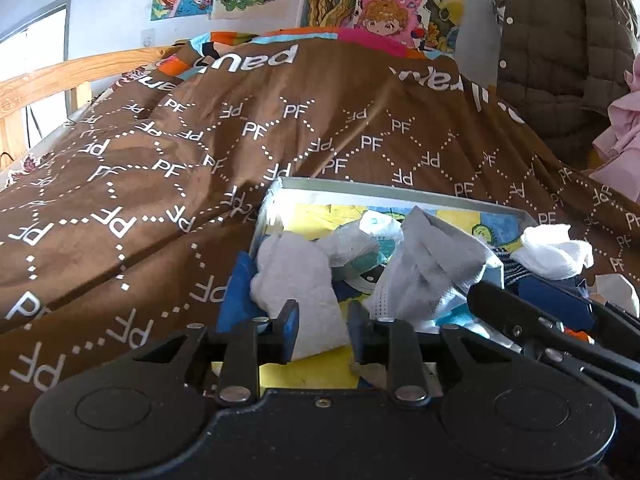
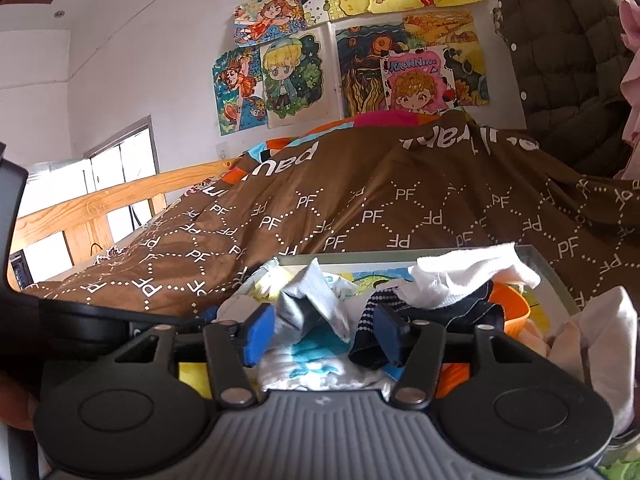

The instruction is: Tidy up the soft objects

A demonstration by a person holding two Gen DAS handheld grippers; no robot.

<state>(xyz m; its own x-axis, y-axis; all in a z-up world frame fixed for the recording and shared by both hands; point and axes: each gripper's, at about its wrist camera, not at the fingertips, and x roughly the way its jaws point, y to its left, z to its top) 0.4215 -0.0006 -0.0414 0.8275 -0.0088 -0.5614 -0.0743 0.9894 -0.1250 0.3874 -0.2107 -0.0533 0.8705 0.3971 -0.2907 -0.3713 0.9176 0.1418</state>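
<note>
Centrally, grey sock (image 1: 316,296) between left tool (image 1: 322,330) pads

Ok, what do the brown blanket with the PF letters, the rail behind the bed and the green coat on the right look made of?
Brown PF-printed blanket: soft, matte, suede-like fabric, shading in patches; probably microfibre. Light bed rail: wood, with visible grain and a slight sheen, likely varnished pine. Olive quilted coat: stitched puffy squares with snap buttons suggest a padded synthetic shell.
</note>
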